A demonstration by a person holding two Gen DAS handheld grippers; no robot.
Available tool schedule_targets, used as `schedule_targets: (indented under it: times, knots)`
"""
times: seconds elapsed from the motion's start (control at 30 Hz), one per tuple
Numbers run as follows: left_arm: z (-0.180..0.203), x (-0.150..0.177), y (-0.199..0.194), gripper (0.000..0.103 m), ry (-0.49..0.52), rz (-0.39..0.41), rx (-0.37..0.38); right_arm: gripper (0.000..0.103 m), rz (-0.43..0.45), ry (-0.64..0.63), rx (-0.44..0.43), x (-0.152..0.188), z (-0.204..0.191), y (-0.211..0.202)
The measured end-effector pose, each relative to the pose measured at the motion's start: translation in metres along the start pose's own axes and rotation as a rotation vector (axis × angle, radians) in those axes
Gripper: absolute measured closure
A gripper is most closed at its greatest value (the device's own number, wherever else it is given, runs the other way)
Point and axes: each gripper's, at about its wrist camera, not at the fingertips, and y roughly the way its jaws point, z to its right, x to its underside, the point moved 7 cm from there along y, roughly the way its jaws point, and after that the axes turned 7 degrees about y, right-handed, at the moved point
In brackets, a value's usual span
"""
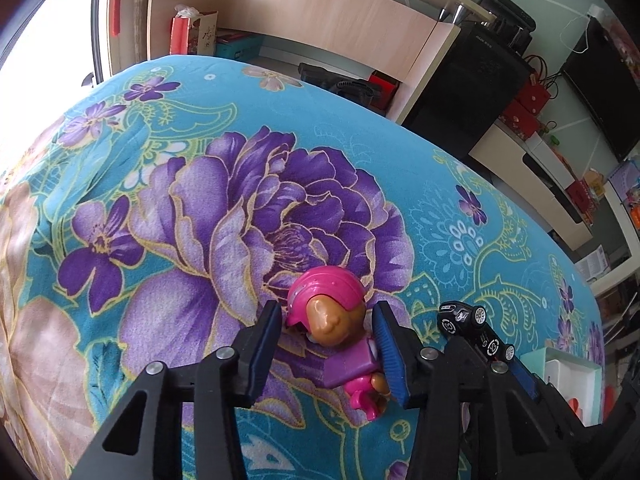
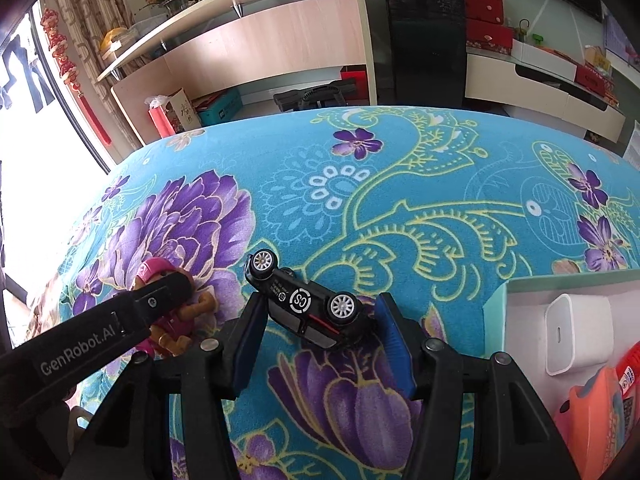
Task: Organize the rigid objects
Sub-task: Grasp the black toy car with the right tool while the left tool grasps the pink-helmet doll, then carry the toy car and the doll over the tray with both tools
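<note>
A pink toy figure (image 1: 320,292) with a helmet and a tan face lies on the flowered cloth. My left gripper (image 1: 329,309) has both blue pads against its sides, shut on it. In the right wrist view one left finger (image 2: 160,298) covers most of the toy figure (image 2: 168,324). Beside it a black toy car (image 2: 304,304) lies upside down, wheels up. My right gripper (image 2: 320,302) is shut on the car, whose front end sticks out past the left pad. From the left wrist view the car (image 1: 476,330) shows at the right, resting against a right finger (image 1: 460,356).
A pale green box (image 2: 496,300) stands at the right on the blue flowered cloth (image 2: 400,184); it holds a white charger (image 2: 580,332) and an orange item (image 2: 596,412). Beyond the far edge are wooden shelves, a black cabinet and red boxes.
</note>
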Motion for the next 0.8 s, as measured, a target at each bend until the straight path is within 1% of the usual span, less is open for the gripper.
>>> schedule_targets:
  times: [0.07,0.17,0.33,0.53,0.67,0.8]
  knots:
    - [0.003,0.001,-0.003,0.058,0.005,0.006,-0.007,0.046,-0.003,0.002,-0.011,0.001,0.000,-0.003]
    - [0.006,0.002,-0.011,0.059,0.010,0.025,-0.002,0.046,0.005,-0.020,0.011,0.003,-0.002,-0.009]
    - [0.004,0.006,-0.038,0.060,0.003,0.078,0.001,0.046,0.016,-0.009,0.009,0.004,0.002,-0.024]
    - [0.004,0.008,-0.073,0.060,0.014,0.146,-0.001,0.046,0.049,-0.001,0.008,0.010,0.006,-0.056]
    - [0.016,0.012,-0.095,0.060,0.045,0.188,0.011,0.046,0.067,0.025,0.016,0.016,0.017,-0.078]
    - [0.033,0.022,-0.113,0.060,0.082,0.207,0.041,0.046,0.110,0.039,0.038,0.017,0.029,-0.104]
